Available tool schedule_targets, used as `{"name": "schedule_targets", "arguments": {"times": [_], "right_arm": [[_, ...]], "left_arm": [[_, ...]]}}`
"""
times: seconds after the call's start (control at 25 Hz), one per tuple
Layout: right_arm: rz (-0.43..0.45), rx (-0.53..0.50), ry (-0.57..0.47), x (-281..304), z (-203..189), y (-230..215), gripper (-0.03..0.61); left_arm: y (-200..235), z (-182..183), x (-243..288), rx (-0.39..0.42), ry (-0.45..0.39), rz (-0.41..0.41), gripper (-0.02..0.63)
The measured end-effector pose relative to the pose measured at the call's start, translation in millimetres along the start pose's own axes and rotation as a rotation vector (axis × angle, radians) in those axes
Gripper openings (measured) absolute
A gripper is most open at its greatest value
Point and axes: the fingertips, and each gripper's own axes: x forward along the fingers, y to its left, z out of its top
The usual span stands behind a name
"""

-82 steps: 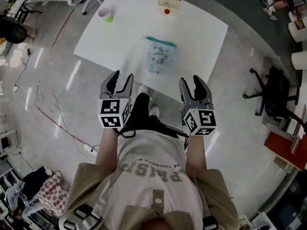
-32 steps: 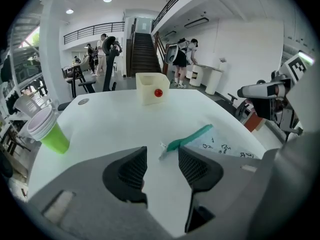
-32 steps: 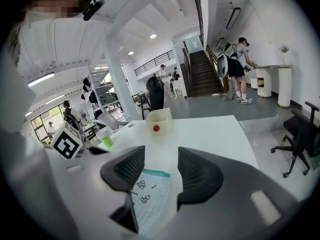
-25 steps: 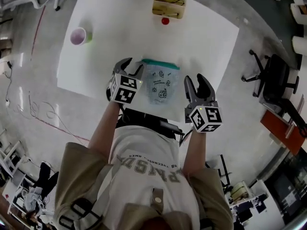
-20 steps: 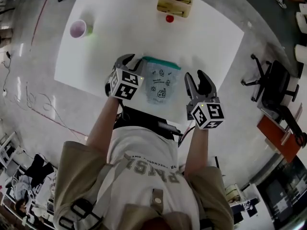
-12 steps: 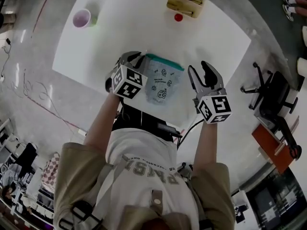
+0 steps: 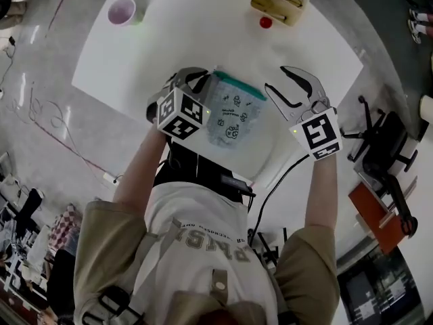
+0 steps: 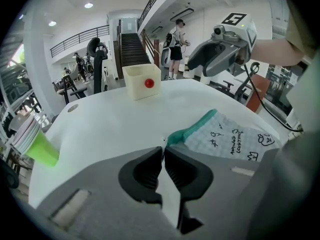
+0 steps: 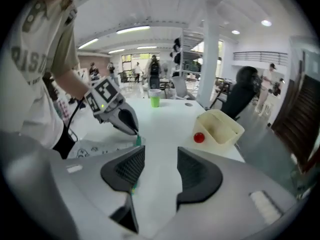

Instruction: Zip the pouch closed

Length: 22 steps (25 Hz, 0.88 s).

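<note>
**At the pouch's left corner: anchor set, slider next**

On the white surface point(image 7: 189, 26) the checked pouch point(image 7: 233, 117) lies flat, its teal zip edge point(image 7: 238, 84) on the side away from the person. The left fingers point(image 8: 145, 171) have just been closing and appear to pinch that edge's left end. The right fingers point(image 9: 125, 169) stand wide open, holding nothing, near the edge's right end. Anchoring looks done. Next, I judge, the right fingers must find the slider, which I cannot make out, and draw it along.
</note>
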Motion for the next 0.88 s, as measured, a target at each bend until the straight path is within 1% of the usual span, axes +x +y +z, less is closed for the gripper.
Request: {"name": "schedule_targets", "arguments": {"times": [0.12,0.2,0.24,0.32,0.4,0.6,0.76,0.88], "right_arm": [[0.040,-0.219,0.104,18,-9,3,0.198],[0.091,-0.370,0.146,34,-12,9,0.187],[0.119,-0.435,0.161,42,-12,12,0.178],[0.179,-0.533,0.185,56,-11,19,0.176],[0.234,-0.607,0.202,70,-8,24,0.176],[0.328,-0.783,0.246,98,0,37,0.176],[0.417,-0.849,0.278,112,4,46,0.174],[0.457,-0.901,0.306,122,2,48,0.169]], "left_arm": [[0,2,-2,0.018,-0.014,-0.013,0.028],[1,4,-2,0.024,-0.022,-0.023,0.026],[1,4,-3,0.026,-0.027,-0.028,0.026],[1,7,-5,0.029,-0.035,-0.034,0.026],[1,9,-6,0.028,-0.043,-0.035,0.026],[0,12,-6,0.019,-0.059,-0.038,0.026],[2,16,-12,-0.017,-0.082,-0.040,0.026],[3,17,-15,-0.023,-0.093,-0.044,0.026]]}}
